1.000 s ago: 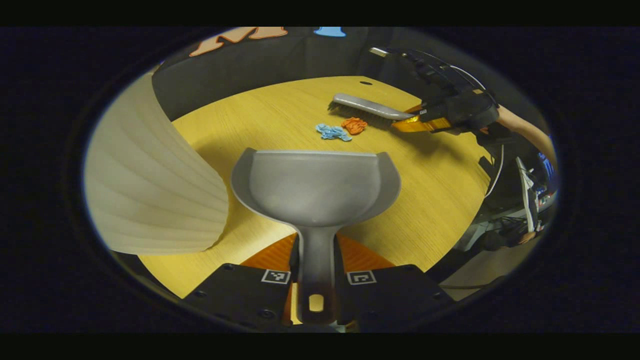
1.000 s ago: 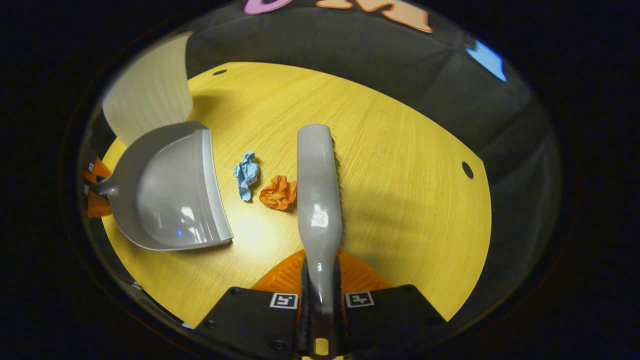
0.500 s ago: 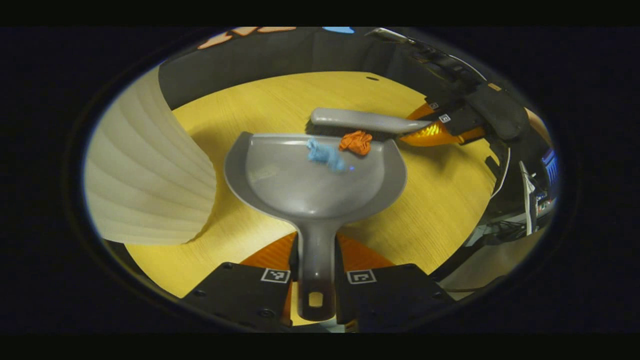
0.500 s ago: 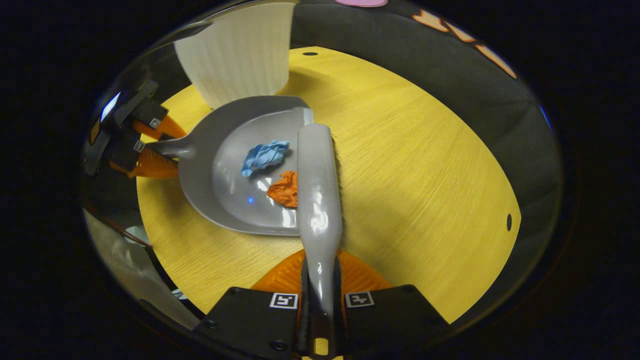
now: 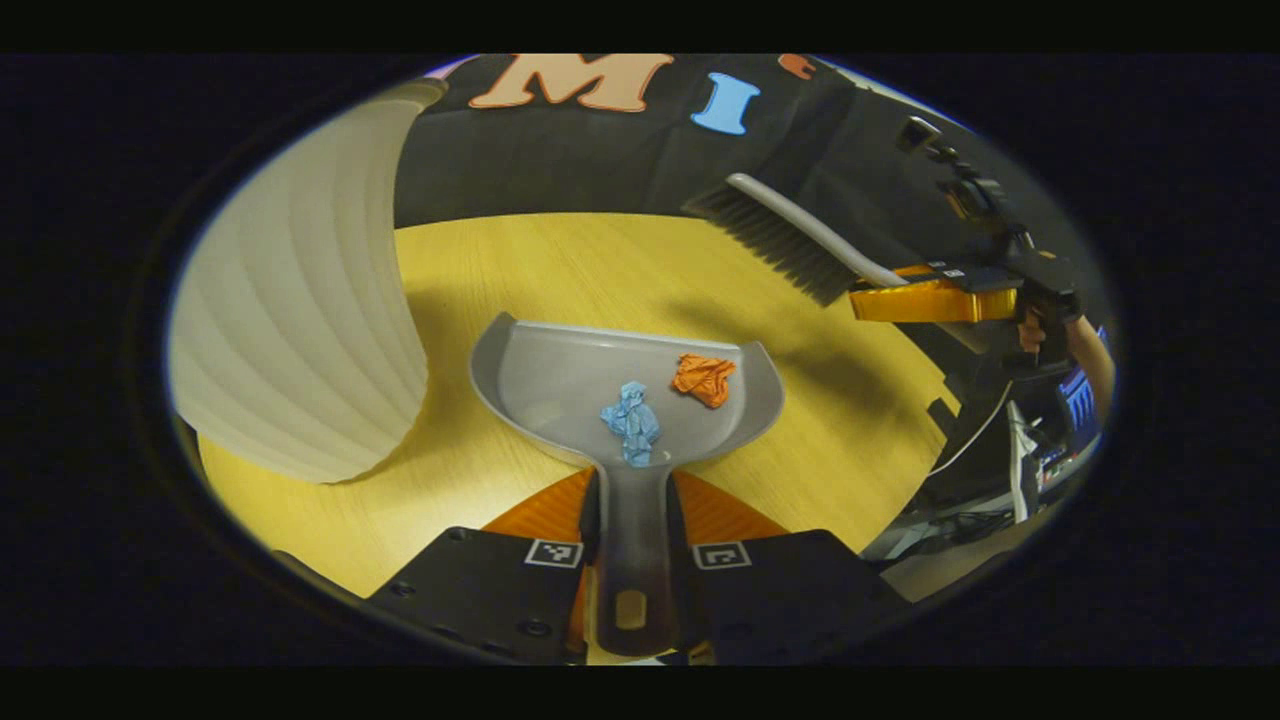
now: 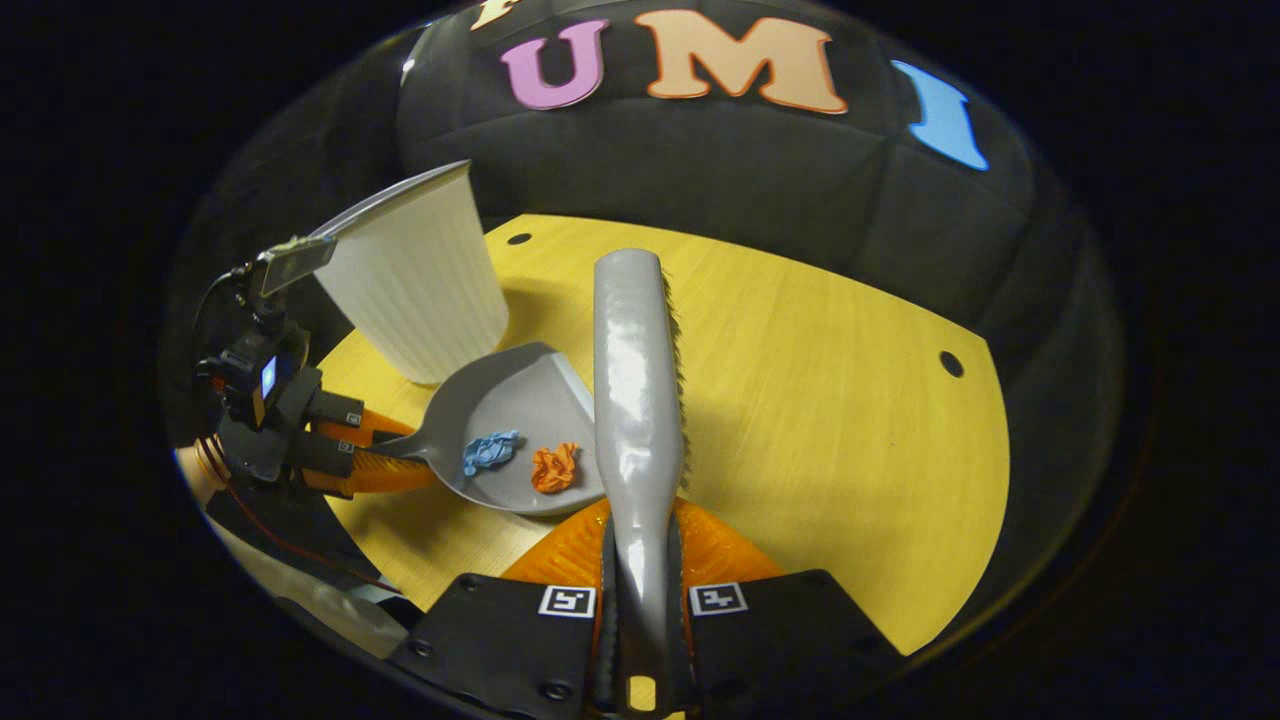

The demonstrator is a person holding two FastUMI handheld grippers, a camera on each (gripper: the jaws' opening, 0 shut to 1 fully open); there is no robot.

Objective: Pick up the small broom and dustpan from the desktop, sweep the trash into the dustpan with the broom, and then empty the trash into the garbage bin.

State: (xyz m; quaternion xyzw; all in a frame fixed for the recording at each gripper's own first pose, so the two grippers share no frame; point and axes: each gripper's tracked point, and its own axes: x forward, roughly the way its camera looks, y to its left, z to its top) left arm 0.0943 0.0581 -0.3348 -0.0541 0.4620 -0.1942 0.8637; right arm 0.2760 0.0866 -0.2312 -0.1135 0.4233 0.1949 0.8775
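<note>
My left gripper (image 5: 632, 520) is shut on the handle of the grey dustpan (image 5: 560, 385), held just above the yellow desktop (image 5: 560, 260). A blue paper wad (image 5: 631, 421) and an orange paper wad (image 5: 704, 377) lie inside the pan. My right gripper (image 6: 640, 560) is shut on the handle of the grey small broom (image 6: 636, 370), lifted off the table, bristles to the right. In the left gripper view the broom (image 5: 790, 240) hangs in the air at upper right, held by the right gripper (image 5: 930, 300). The right gripper view shows the dustpan (image 6: 515, 400) with both wads, left of the broom.
A white ribbed garbage bin (image 5: 290, 340) stands on the desktop just left of the dustpan, also seen as the bin (image 6: 415, 280) in the right gripper view. The desktop has small cable holes (image 6: 950, 363). Cables and equipment (image 5: 1030, 450) sit beyond the table's right edge.
The broom swept both wads into the dustpan, then rose off the table and away. The dustpan lifted and tilted back, and the wads slid toward its handle.
</note>
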